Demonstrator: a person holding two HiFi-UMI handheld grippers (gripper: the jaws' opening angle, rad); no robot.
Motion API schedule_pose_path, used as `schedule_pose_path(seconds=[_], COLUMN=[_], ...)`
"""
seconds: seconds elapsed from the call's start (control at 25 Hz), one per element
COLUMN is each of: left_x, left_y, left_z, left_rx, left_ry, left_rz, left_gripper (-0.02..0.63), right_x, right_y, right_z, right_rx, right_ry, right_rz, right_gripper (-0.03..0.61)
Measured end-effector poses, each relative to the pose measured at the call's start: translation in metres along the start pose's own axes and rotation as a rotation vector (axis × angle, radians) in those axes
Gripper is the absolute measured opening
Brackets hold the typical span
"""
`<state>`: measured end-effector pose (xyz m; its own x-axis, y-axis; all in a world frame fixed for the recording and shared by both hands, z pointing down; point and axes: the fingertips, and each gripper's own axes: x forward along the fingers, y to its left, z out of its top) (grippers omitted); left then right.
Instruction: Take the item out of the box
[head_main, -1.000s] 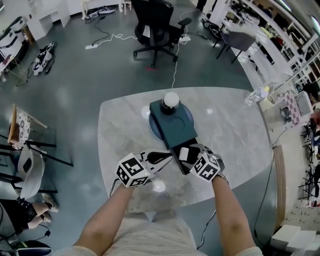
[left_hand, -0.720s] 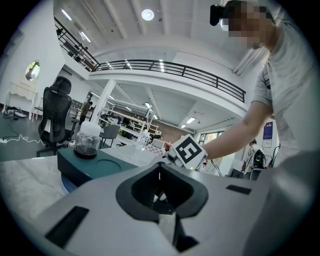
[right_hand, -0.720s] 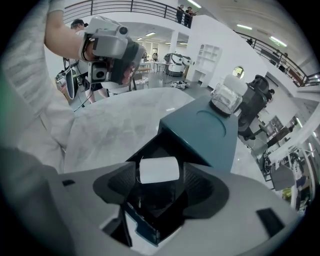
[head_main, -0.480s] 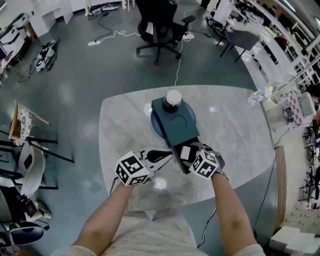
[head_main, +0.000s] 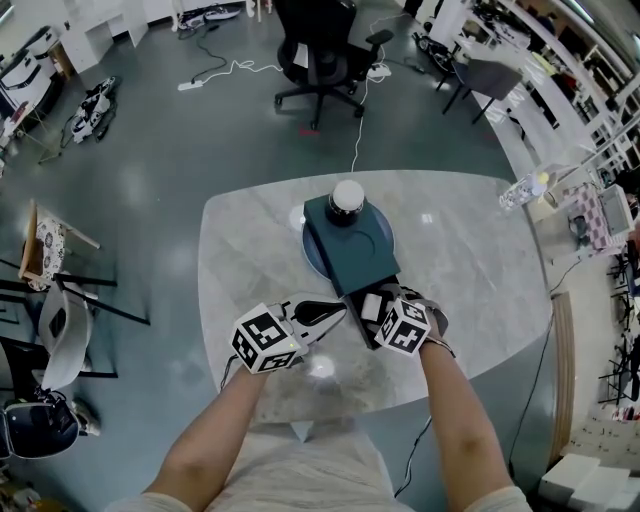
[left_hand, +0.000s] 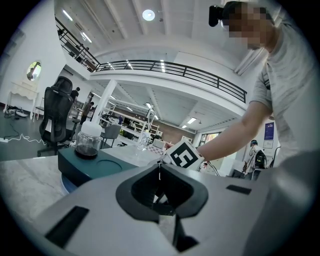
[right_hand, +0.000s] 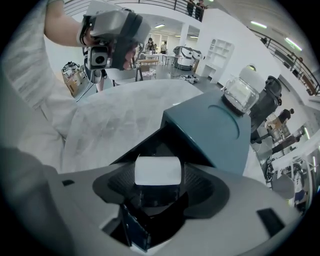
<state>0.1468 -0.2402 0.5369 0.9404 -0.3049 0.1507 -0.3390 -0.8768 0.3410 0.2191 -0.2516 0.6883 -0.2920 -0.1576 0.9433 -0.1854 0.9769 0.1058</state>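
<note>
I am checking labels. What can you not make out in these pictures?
- Inside of the box: dark in the right gripper view, behind the right gripper in the head view.
- Body of the white-topped item: shadowed between the jaws, right gripper view.
- Plate: mostly covered by the box, head view.

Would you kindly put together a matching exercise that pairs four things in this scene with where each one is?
Things:
1. clear glass jar with white lid
2. long teal box
3. white rectangular item
4. black office chair

Places:
A. on the grey floor
B. lying on the round blue plate
C. between the jaws of the right hand-held gripper
D. standing on top of the box

Pairs: 1-D, 2-B, 3-C, 4-A
</note>
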Motion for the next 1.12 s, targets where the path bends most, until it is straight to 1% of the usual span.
schedule_pose_path(seconds=[0.24,0.72,0.96,1.12], left_x=[-0.002,-0.003,-0.005,-0.005], left_y=[0.001,-0.001,-0.005,-0.01], left_z=[0.001,0.002,0.0,-0.002], left_rx=[-0.004,-0.001,-0.001,0.004], left_ry=[0.0,0.005,0.008,0.013], left_rz=[-0.001,-0.003,-0.011,-0.022], left_gripper=[0.02,0.02,0.02,0.02], right_x=[0.004,0.005,0.001,-0.005], right_y=[0.001,0.0,0.0,-0.004], right_z=[0.0,0.0,0.001,-0.001], right_rx=[-0.004,0.023,0.046,0.088], right_ry=[0.021,0.022,0.009,-0.01], right_rz=[0.017,0.014,-0.012,-0.044], right_gripper=[0.307,0.307,0.307,0.307])
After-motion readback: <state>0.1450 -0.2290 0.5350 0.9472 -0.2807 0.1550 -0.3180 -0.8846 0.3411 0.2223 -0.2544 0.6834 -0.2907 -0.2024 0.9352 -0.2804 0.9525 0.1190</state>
